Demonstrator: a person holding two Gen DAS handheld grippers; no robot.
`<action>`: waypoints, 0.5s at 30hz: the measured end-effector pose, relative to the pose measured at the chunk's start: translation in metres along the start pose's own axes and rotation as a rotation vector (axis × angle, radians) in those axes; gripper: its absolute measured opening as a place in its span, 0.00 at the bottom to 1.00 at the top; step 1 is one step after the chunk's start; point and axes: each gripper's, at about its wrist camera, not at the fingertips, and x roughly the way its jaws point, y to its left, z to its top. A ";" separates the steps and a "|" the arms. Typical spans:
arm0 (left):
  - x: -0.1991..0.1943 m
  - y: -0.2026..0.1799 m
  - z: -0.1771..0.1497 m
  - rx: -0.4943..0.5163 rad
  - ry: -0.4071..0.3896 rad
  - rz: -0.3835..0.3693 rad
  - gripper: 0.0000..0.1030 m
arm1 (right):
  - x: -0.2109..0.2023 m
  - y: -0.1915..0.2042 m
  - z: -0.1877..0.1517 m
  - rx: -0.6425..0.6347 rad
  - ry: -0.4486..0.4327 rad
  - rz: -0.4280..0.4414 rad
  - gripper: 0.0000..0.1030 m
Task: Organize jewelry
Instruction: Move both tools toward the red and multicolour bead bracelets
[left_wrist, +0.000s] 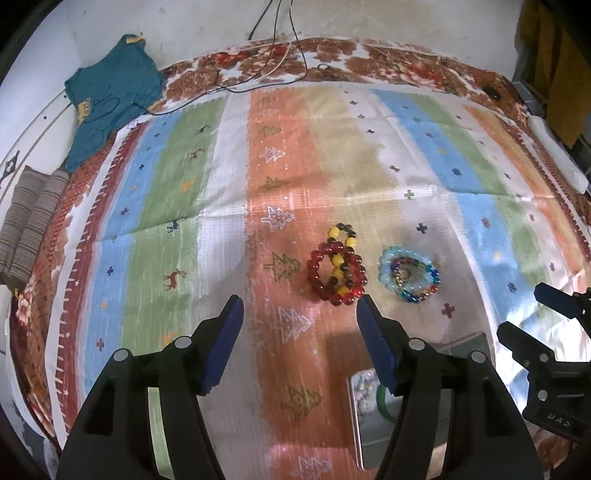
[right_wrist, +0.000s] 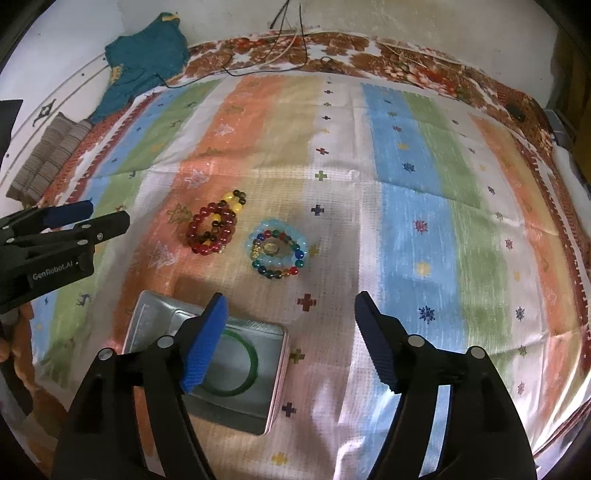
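Both the left gripper (left_wrist: 297, 299) and right gripper (right_wrist: 290, 297) are held spread and empty. One green bangle (right_wrist: 236, 363) is seen inside the tin (right_wrist: 275, 398); the red bracelets (right_wrist: 210, 229) beyond it are probably to be pinched next.

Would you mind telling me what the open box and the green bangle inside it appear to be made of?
The box looks like thin metal, probably tin: silvery, dully reflective inner walls with rounded corners. The green bangle looks like glass, jade or plastic: smooth, glossy, slightly translucent; the views cannot settle which.
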 end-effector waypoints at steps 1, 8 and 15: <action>0.004 0.000 0.002 0.004 0.006 0.006 0.63 | 0.003 -0.001 0.002 0.002 0.006 -0.002 0.69; 0.018 0.002 0.010 0.003 0.037 0.019 0.66 | 0.019 -0.005 0.012 0.014 0.035 -0.002 0.71; 0.030 0.004 0.016 -0.005 0.056 0.011 0.69 | 0.031 -0.009 0.021 0.033 0.051 -0.001 0.71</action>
